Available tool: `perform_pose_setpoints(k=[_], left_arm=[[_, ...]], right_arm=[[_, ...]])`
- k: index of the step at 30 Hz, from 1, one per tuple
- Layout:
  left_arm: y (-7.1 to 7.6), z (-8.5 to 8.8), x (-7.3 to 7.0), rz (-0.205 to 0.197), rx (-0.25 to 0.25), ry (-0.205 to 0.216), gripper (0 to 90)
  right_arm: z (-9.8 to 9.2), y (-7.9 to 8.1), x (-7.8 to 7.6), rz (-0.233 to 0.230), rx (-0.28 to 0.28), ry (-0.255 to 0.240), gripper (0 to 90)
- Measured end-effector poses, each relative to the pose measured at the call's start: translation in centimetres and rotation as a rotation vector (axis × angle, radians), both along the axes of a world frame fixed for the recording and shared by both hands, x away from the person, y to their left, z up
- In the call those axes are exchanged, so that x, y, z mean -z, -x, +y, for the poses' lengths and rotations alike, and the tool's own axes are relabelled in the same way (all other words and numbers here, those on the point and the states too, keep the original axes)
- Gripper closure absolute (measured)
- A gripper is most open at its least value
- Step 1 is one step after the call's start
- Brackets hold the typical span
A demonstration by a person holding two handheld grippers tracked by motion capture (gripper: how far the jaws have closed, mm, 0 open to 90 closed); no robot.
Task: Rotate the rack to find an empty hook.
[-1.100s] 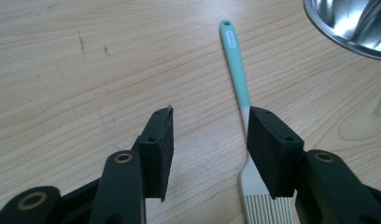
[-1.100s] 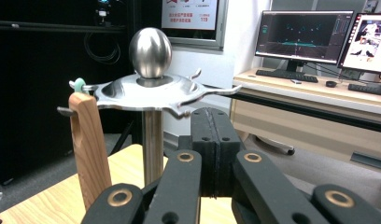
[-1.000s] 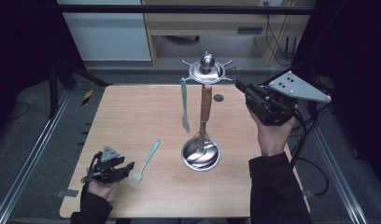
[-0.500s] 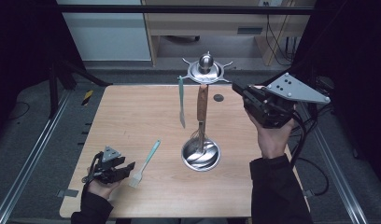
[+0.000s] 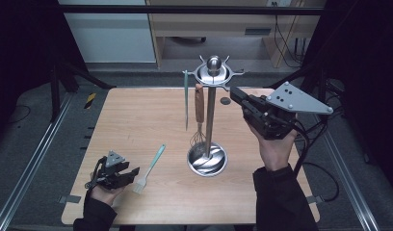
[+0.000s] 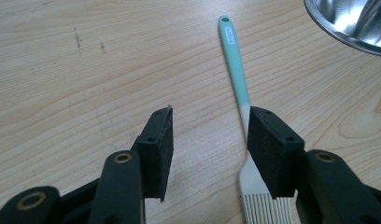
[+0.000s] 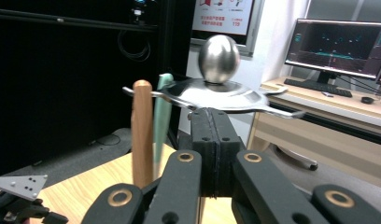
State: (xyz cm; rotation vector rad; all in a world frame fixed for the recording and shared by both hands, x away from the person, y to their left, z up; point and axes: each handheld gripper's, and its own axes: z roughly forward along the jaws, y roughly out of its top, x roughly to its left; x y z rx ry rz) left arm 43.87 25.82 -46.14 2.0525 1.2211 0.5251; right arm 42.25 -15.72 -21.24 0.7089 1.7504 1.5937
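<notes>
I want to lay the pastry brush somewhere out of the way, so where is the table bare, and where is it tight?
The table is bare across its far left, between the left edge and the utensil stand. A narrower bare strip runs along the near edge, right of the pastry brush. It is crowded at the stand, where a whisk and a green utensil hang, with the right gripper alongside.

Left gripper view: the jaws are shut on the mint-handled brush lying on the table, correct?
Not quite. The left gripper has its jaws open, not shut; the mint-handled brush lies on the table beside one jaw, ungripped. The left gripper view shows it.
</notes>
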Motion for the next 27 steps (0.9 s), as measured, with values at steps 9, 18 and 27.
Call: perform_pose_setpoints(k=[9,18,27], left_arm=[[0.0,0.0,0.0,0.0,0.0,0.001,50.1],[0.0,0.0,0.0,0.002,0.0,0.011,49.7],[0.0,0.0,0.0,0.004,-0.002,0.016,49.5]], right_arm=[[1.6,0.2,0.0,-0.006,-0.035,0.016,90.0],[3.0,-0.1,-0.1,-0.006,-0.053,0.025,90.0],[3.8,-0.3,-0.1,0.0,-0.061,0.029,90.0]])
